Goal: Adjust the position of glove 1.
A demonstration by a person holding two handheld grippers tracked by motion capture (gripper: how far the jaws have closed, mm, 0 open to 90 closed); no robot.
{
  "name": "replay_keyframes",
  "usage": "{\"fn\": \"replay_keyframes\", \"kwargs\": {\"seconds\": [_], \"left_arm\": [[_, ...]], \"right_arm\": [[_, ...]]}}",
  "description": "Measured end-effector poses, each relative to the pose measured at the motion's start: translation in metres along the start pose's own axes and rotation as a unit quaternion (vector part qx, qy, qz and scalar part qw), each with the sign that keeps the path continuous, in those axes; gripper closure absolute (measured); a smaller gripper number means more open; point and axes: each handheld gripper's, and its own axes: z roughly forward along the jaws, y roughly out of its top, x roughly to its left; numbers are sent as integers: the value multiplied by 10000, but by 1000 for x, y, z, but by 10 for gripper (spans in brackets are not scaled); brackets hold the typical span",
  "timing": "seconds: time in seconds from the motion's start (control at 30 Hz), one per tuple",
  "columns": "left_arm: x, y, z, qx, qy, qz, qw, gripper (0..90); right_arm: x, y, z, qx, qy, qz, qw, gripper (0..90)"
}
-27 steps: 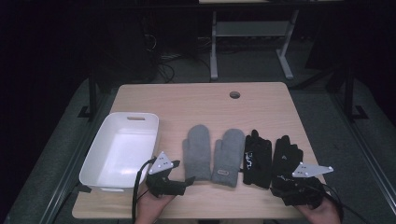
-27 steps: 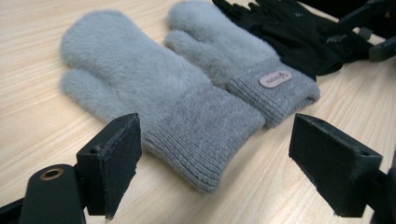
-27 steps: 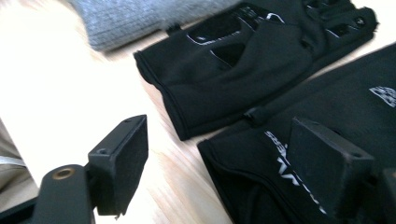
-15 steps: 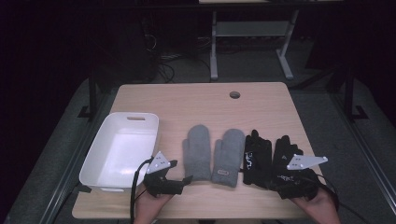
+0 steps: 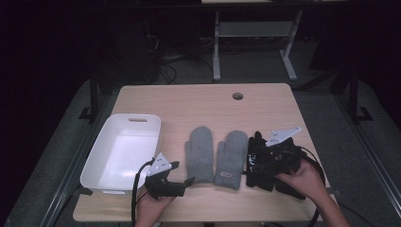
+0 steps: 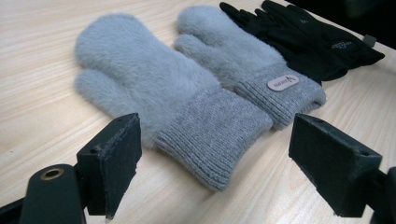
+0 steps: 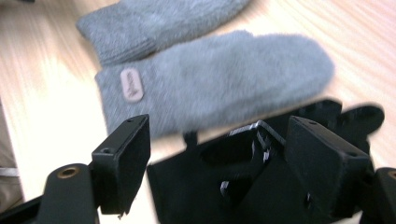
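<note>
Two grey mittens (image 5: pixel 215 153), one with a pale tag (image 6: pixel 282 82). Black gloves (image 6: pixel 303 37). White bin (image 5: pixel 120 158). Light wood-grain table (image 5: pixel 198 101). Black fingers (image 6: pixel 114 161) on the left gripper (image 6: pixel 224 172).

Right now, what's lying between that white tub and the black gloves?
A pair of grey mittens lies side by side on the table between the white tub and the black gloves, seen in the high view.

Left gripper (image 5: pixel 189 181) low at table's near edge, jaws wide apart; right gripper (image 7: pixel 217 158) near right edge, jaws apart
</note>
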Motion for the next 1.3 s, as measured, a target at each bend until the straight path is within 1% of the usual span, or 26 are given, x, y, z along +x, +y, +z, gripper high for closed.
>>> {"fn": "replay_keyframes", "kwargs": {"seconds": [0.13, 0.2, 0.27, 0.33, 0.4, 0.47, 0.5, 0.57, 0.6, 0.63, 0.73, 0.8, 0.83, 0.87, 0.9, 0.93, 0.97, 1.0, 1.03, 1.1, 1.13, 1.2, 1.3], "left_arm": [[-3, -1, 1, -22, -25, -30, 10000, 169], [-4, -1, 2, -16, -39, -17, 10000, 169], [-4, -1, 2, -4, -43, -1, 10000, 169], [-3, -1, 2, 6, -51, 1, 10000, 169], [-3, -1, 2, 17, -49, -45, 10000, 169], [-2, -1, 2, 6, -58, -94, 9999, 169], [-2, -1, 2, 10, -60, -105, 9999, 169], [-2, -1, 2, 13, -61, -106, 9999, 169], [-1, -1, 2, 18, -64, -110, 9999, 169], [-1, -2, 2, 16, -66, -114, 9999, 169], [-1, -2, 3, 21, -84, -151, 9998, 169], [-2, -2, 3, 21, -96, -167, 9998, 169], [-2, -2, 3, 21, -96, -167, 9998, 169], [-2, -2, 2, 29, -105, -154, 9998, 169], [-2, -2, 2, 29, -105, -154, 9998, 169], [-4, -1, 1, 3, -101, -128, 9999, 169], [-4, -1, 1, 3, -101, -128, 9999, 169], [-4, -1, 1, 8, -105, -109, 9999, 169], [-4, -1, 1, 10, -108, -113, 9999, 169], [-4, -1, 1, 11, -113, -117, 9999, 169], [-4, -2, 2, 21, -109, -129, 9999, 169], [-4, -2, 1, -7, -109, -175, 9998, 169], [-5, -2, 0, -34, -110, -173, 9998, 169]], "right_arm": [[-4, 18, 11, 107, 29, -104, 9999, 223], [-6, 26, 18, 173, 82, -146, 9997, 225], [-8, 32, 23, 245, 94, -205, 9994, 225], [-8, 35, 26, 264, 127, -197, 9994, 226], [-13, 43, 37, 417, 147, -225, 9988, 239], [-17, 47, 45, 475, 174, -226, 9985, 245], [-18, 50, 51, 477, 232, -219, 9984, 260], [-19, 51, 54, 491, 267, -237, 9982, 265], [-20, 53, 65, 627, 211, -281, 9974, 268], [-20, 55, 73, 715, 237, -347, 9966, 275], [-20, 56, 88, 927, 283, -408, 9945, 294], [-20, 56, 98, 1115, 314, -422, 9924, 308], [-20, 56, 98, 1115, 314, -422, 9924, 308], [-21, 54, 105, 1253, 295, -450, 9907, 312], [-21, 54, 105, 1253, 295, -450, 9907, 312], [-22, 52, 109, 1240, 283, -440, 9909, 326], [-22, 50, 110, 1248, 282, -392, 9910, 332], [-22, 50, 111, 1263, 250, -349, 9911, 349], [-21, 49, 111, 1269, 189, -372, 9910, 370], [-17, 49, 112, 1311, 58, -485, 9902, 422], [-15, 50, 112, 1344, 35, -519, 9896, 453], [-14, 51, 112, 1403, -2, -509, 9888, 540], [-13, 52, 110, 1442, 15, -548, 9880, 709]]}}
